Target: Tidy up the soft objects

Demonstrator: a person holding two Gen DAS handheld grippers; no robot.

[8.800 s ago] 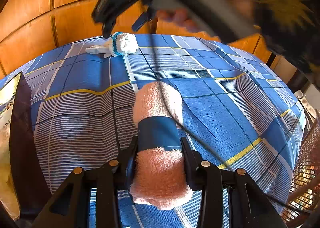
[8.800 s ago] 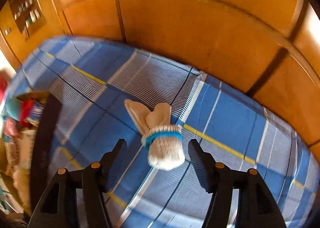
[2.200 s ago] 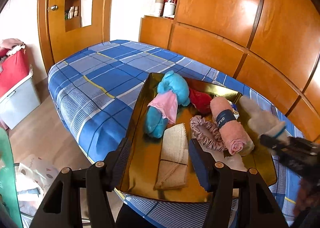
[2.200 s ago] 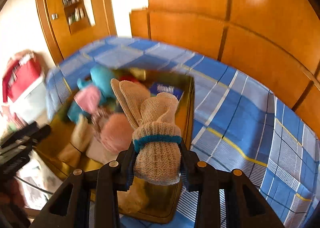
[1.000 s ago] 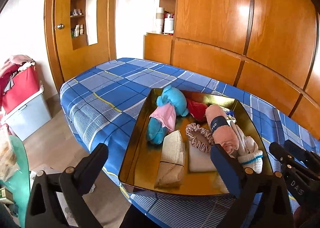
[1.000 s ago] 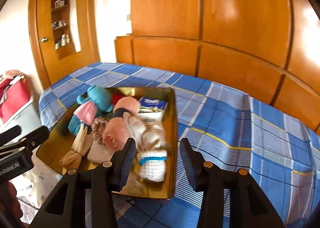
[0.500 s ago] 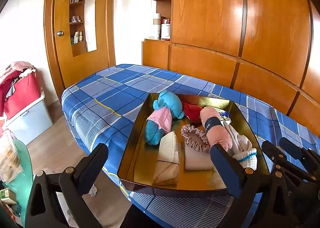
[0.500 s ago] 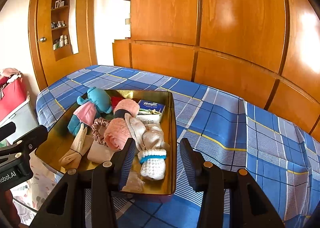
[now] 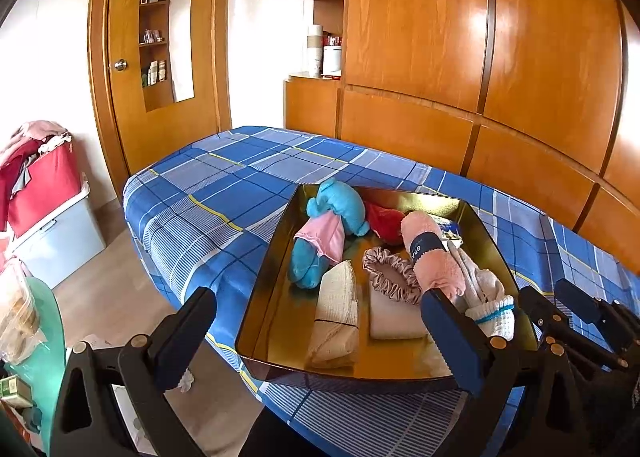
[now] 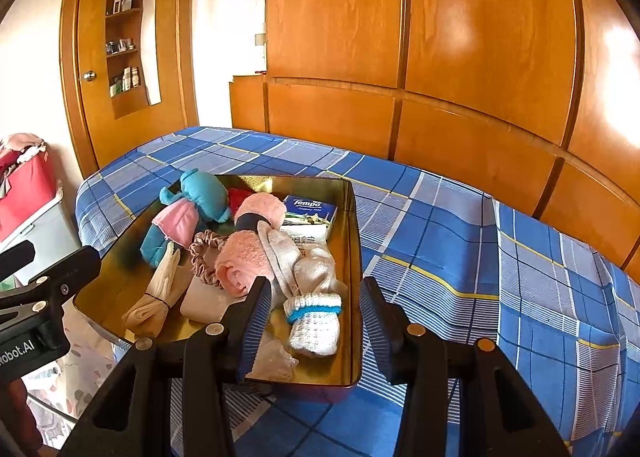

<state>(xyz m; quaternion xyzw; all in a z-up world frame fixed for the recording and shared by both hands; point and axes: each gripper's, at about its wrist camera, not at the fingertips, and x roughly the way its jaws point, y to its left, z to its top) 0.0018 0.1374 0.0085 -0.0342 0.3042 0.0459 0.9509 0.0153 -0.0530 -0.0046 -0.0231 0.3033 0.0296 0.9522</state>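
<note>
A gold tray (image 9: pixel 272 293) (image 10: pixel 356 257) sits on the blue plaid bed. In it lie a blue plush toy (image 9: pixel 340 205) (image 10: pixel 204 189) with pink cloth, a rolled pink towel (image 9: pixel 432 257) (image 10: pixel 248 245), a cream sock bundle with a blue band (image 9: pixel 492 309) (image 10: pixel 316 317), a mauve scrunchie (image 9: pixel 392 277), a beige folded cloth (image 9: pixel 336 309) and a tissue pack (image 10: pixel 310 211). My left gripper (image 9: pixel 320 337) is open and empty, in front of the tray. My right gripper (image 10: pixel 314 321) is open and empty, held back from the sock bundle.
Wooden wardrobe panels (image 9: pixel 480 57) line the wall behind the bed. A door (image 9: pixel 160 57) stands at the left. A red bin on a white box (image 9: pixel 44 193) sits on the floor at the left. The bed's edge (image 9: pixel 160 257) drops to the floor.
The pink towel and the sock bundle, held earlier, now lie in the tray. Both grippers opened and drew back from the tray.
</note>
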